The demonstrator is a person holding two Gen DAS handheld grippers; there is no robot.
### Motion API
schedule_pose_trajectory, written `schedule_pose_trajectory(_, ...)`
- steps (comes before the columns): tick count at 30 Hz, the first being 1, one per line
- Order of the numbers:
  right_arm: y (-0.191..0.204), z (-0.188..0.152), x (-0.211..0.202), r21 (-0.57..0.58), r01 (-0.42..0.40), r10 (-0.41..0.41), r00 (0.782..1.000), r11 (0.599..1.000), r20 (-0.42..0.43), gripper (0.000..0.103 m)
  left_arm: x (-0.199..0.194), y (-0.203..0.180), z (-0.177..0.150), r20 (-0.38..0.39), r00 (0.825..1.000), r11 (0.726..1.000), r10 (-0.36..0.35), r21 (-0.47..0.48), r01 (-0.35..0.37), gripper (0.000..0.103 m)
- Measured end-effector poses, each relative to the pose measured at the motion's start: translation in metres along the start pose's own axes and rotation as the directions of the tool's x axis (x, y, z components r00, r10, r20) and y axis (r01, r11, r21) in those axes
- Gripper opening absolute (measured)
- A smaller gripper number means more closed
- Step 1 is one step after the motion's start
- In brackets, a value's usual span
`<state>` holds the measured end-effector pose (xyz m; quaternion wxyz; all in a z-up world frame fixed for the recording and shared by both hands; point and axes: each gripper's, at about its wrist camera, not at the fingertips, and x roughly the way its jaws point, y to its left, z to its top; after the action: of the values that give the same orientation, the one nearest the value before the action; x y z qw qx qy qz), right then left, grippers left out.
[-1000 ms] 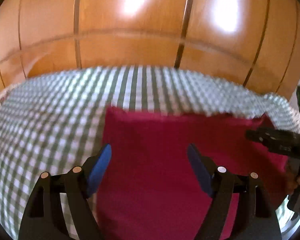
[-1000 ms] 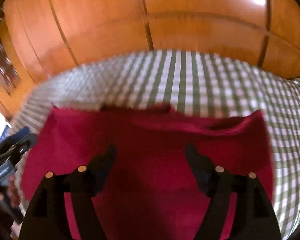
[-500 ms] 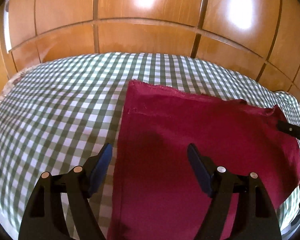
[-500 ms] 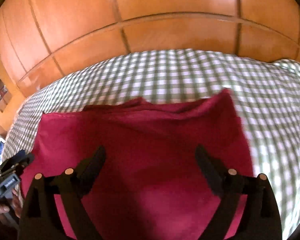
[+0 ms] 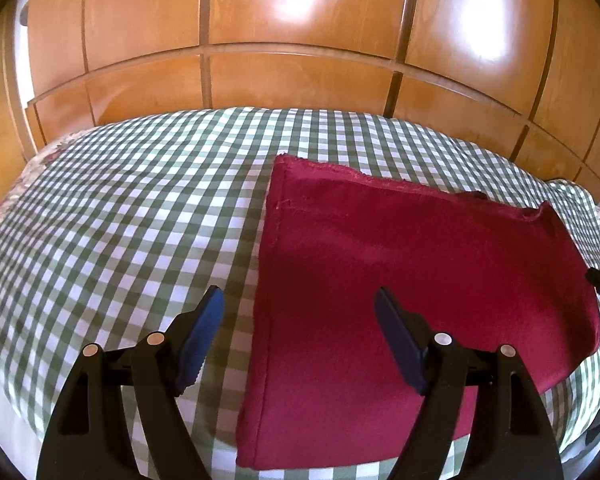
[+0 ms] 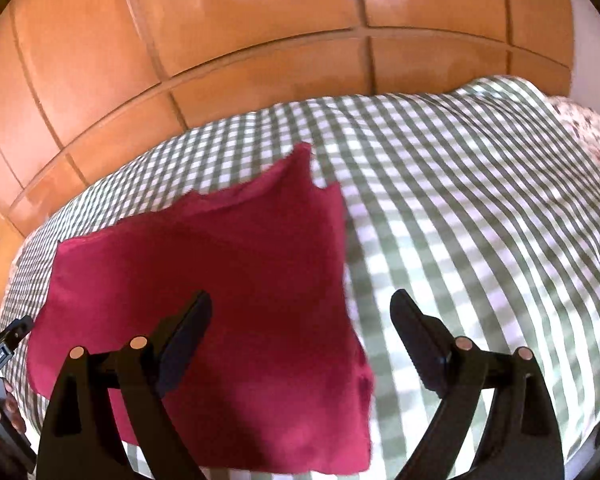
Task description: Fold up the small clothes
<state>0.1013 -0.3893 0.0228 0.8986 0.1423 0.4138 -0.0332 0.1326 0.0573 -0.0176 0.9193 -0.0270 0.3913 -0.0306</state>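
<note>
A dark red cloth (image 5: pixel 412 280) lies flat and folded on the green-and-white checked tablecloth (image 5: pixel 120 220). It also shows in the right wrist view (image 6: pixel 220 280). My left gripper (image 5: pixel 300 336) is open and empty, held above the cloth's near left edge. My right gripper (image 6: pixel 300 340) is open and empty, above the cloth's near right edge. The cloth's far right corner (image 6: pixel 304 156) is uneven, with layers not lined up.
A wooden panelled wall (image 5: pixel 300 40) stands right behind the table. The checked cloth (image 6: pixel 480 220) stretches out to the right of the red cloth. The other gripper shows at the left edge of the right wrist view (image 6: pixel 0 356).
Both grippers have pulled back and apart from the red cloth. The left one swung left, the right one swung right. Both stay open.
</note>
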Motion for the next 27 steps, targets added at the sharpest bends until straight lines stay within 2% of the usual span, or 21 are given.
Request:
schedule_pose_trajectory(3, -0.007, -0.007, -0.001, 0.025, -0.005, 0.005, 1.0, 1.0, -0.014, 0.087, -0.004, 0.002, -0.004, 0.002, 1.0, 1.0, 0.0, -0.005, 0.0, 0.081)
schedule_pose_trajectory(12, -0.015, -0.028, 0.006, 0.107, -0.056, 0.063, 0.996, 0.993, -0.063, 0.071, -0.011, 0.007, -0.015, -0.006, 1.0, 1.0, -0.008, -0.013, 0.008, 0.081)
schedule_pose_trajectory(15, -0.014, -0.03, 0.007, 0.114, -0.056, 0.064, 0.996, 0.992, -0.063, 0.069, -0.012, 0.007, -0.019, -0.01, 1.0, 1.0, -0.013, -0.011, 0.012, 0.081)
schedule_pose_trajectory(22, -0.012, -0.032, 0.007, 0.099, -0.048, 0.055, 0.996, 0.994, -0.064, 0.056, -0.011, 0.006, -0.027, -0.029, 0.999, 1.0, -0.028, -0.011, 0.027, 0.081)
schedule_pose_trajectory(27, -0.014, -0.034, 0.007, 0.106, -0.051, 0.058, 0.996, 0.993, -0.061, 0.052, -0.011, 0.004, -0.033, -0.04, 0.999, 0.999, -0.035, 0.0, 0.035, 0.072)
